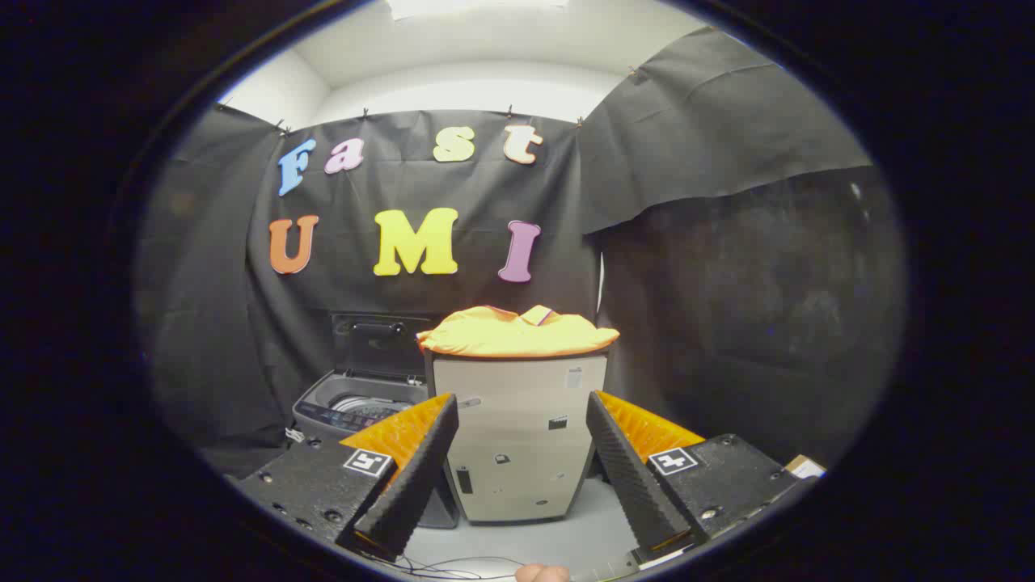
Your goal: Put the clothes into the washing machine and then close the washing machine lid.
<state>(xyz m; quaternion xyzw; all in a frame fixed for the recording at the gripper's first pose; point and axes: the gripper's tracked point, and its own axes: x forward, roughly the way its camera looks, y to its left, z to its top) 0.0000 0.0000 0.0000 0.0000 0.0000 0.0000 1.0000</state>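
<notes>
Grey top-loading washing machine (360, 404) at left with lid (378, 343) raised, yellow folded clothes (517, 333) atop beige cabinet (517, 436) just beside it, gripper (523, 436) spread wide, grasping nothing, fingers framing the cabinet beyond them

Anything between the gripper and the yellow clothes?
Nothing visible. The open gripper is empty; the clothes lie exposed on the beige cabinet, beyond the fingers. The washer beside it has its lid up.
</notes>
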